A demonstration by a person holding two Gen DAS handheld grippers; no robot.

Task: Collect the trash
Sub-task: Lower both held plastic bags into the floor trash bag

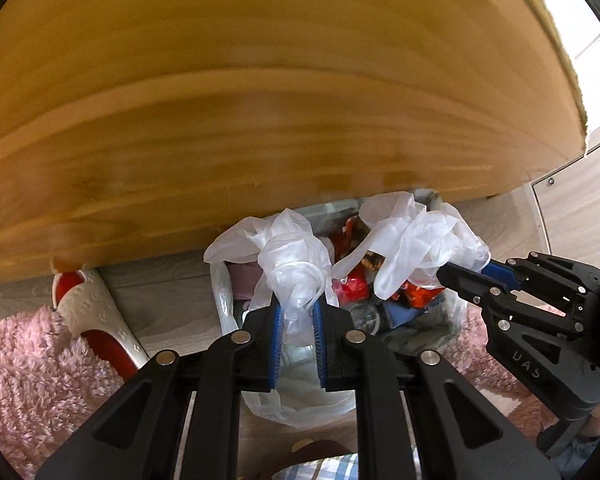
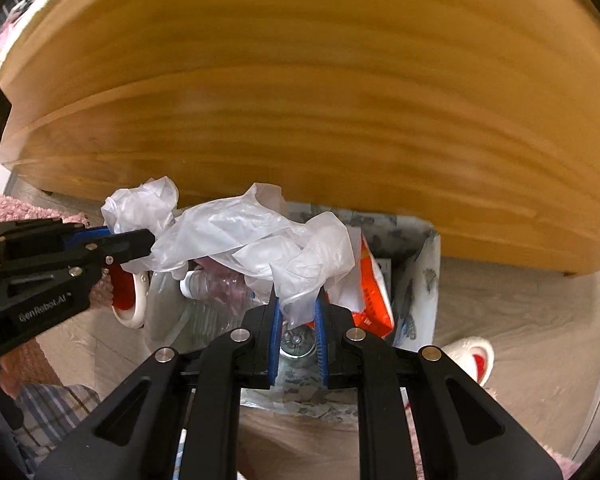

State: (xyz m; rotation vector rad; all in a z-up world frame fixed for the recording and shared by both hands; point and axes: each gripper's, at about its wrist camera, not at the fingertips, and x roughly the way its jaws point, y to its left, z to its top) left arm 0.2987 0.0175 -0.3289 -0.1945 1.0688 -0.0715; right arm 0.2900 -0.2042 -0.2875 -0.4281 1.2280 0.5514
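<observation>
A translucent white trash bag (image 1: 292,256) stands under a wooden table, full of trash: red wrappers (image 1: 354,284), an orange packet (image 2: 374,292) and a clear plastic bottle (image 2: 204,292). My left gripper (image 1: 298,304) is shut on a gathered bunch of the bag's rim on its left side. My right gripper (image 2: 298,304) is shut on the rim's other bunch (image 2: 308,256). In the left wrist view the right gripper (image 1: 450,270) comes in from the right. In the right wrist view the left gripper (image 2: 148,242) comes in from the left.
The wooden table edge (image 1: 260,140) hangs low right over the bag. A patterned bin wall (image 2: 420,264) surrounds the bag. A red-and-white slipper (image 1: 96,320) and a pink fluffy rug (image 1: 28,372) lie left; another slipper (image 2: 472,356) lies right on the grey floor.
</observation>
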